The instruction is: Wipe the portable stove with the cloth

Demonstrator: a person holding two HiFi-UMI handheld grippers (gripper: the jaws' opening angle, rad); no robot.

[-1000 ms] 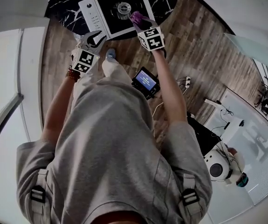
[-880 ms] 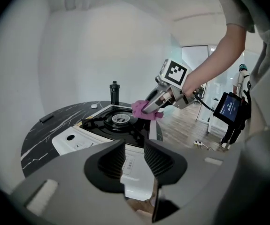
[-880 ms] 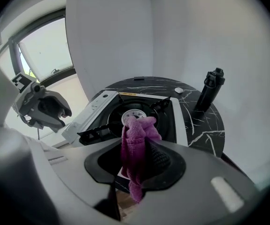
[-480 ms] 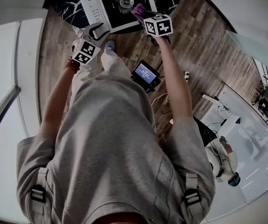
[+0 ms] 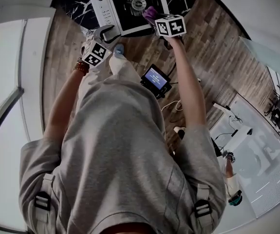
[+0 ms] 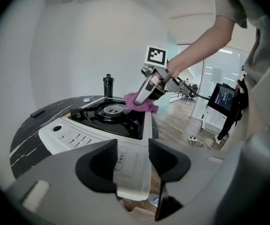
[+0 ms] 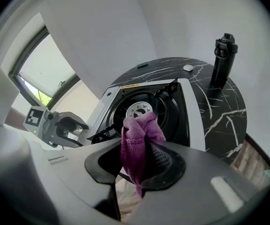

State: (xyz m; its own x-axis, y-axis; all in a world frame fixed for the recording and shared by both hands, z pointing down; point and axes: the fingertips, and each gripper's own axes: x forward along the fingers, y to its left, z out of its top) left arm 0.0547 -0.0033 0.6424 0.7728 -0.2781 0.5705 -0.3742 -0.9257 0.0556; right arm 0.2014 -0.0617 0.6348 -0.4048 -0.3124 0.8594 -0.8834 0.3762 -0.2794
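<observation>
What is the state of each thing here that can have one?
Portable stove: no flame visible.
Cloth: bunched, at the stove's edge.
Right gripper: shut on the cloth.
Left gripper: open; fingers just opened further, stove's corner between them.
Bottle: upright, capped.
Small screen: lit.

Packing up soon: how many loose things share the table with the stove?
3: a bottle beyond the stove, a white disc beside it, a dark bar further along the table edge. More may be hidden.
</observation>
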